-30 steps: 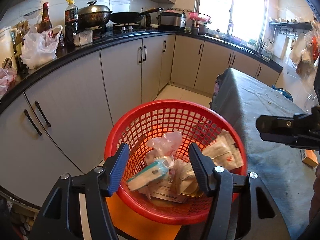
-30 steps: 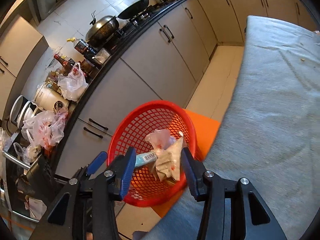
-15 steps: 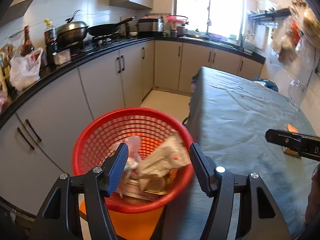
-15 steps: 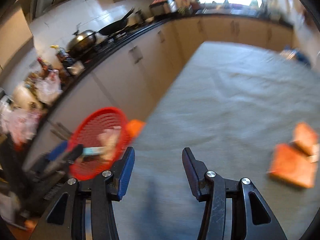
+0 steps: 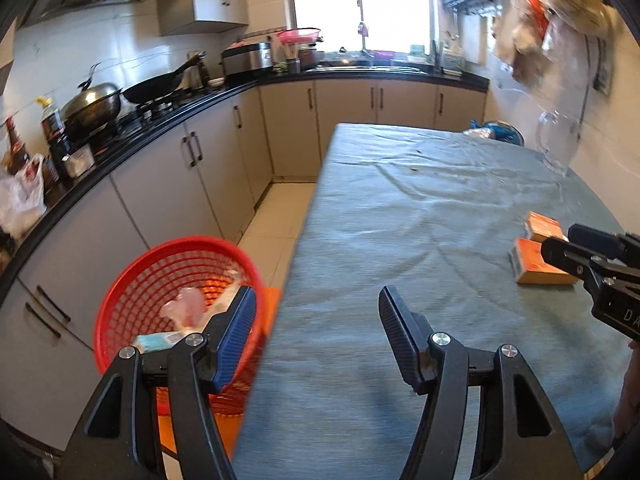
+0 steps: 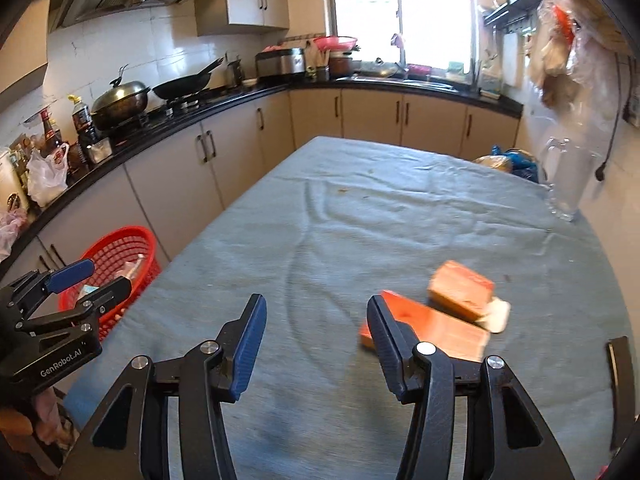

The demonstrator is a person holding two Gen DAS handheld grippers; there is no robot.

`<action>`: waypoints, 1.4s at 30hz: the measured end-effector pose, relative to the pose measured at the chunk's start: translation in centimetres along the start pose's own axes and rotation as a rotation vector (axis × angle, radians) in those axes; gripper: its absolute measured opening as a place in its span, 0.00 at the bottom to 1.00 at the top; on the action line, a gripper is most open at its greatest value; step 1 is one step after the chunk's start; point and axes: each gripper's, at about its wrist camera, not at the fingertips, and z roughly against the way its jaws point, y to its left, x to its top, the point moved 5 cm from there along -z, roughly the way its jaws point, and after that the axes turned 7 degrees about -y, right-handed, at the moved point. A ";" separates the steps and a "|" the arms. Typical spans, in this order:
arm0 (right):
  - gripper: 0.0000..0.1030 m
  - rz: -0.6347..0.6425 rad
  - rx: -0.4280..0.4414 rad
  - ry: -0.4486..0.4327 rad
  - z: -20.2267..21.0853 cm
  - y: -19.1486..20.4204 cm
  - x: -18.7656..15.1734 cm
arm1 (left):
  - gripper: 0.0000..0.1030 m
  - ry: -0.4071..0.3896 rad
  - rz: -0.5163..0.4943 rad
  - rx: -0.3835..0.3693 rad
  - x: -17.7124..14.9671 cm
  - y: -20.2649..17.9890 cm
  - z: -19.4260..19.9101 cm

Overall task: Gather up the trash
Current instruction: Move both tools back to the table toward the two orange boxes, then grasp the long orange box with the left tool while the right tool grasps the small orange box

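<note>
Hovering empty-jawed, right gripper [image 6: 316,328] faces orange boxes [image 6: 440,324].

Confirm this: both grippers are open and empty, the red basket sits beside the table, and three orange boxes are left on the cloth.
Wrong on the count. The right wrist view shows two orange boxes on the cloth, not three. The rest holds: left gripper and right gripper open and empty, red basket beside the table.

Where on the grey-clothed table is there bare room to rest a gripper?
The grey-clothed table is bare across its middle and along the edge nearest the red mesh basket. It is crowded at the right, around the two orange cartons, and by the clear glass pitcher in the far right corner.
</note>
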 end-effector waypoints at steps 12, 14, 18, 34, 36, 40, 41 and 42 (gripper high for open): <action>0.47 -0.491 0.180 0.138 -1.1 -15.0 -1.8 | 0.63 0.037 -0.098 -0.071 -0.1 -6.3 -1.0; 0.46 -0.541 0.191 0.153 -1.5 -16.2 -2.3 | 0.63 0.049 -0.098 -0.089 -0.2 -6.9 -1.4; 0.46 -0.593 0.221 0.188 -3.3 -16.7 -2.9 | 0.63 0.068 -0.094 -0.126 -0.2 -7.8 -1.8; 0.48 -0.451 0.626 0.343 -2.2 -6.9 -4.2 | 0.65 0.093 -0.060 -0.157 -0.4 -7.1 -2.1; 0.48 -0.424 0.594 0.301 -1.4 -7.0 -3.2 | 0.66 0.103 -0.047 -0.166 -0.4 -7.0 -2.1; 0.48 -0.330 0.329 0.165 -1.5 -10.9 -0.3 | 0.67 0.153 -0.006 -0.222 -0.7 -7.7 -2.5; 0.48 -0.295 0.258 0.143 -2.0 -11.7 0.4 | 0.67 0.168 0.002 -0.240 -0.7 -8.0 -2.6; 0.49 -0.259 0.206 0.137 -2.9 -12.5 1.1 | 0.68 0.185 0.010 -0.257 -0.8 -8.4 -2.8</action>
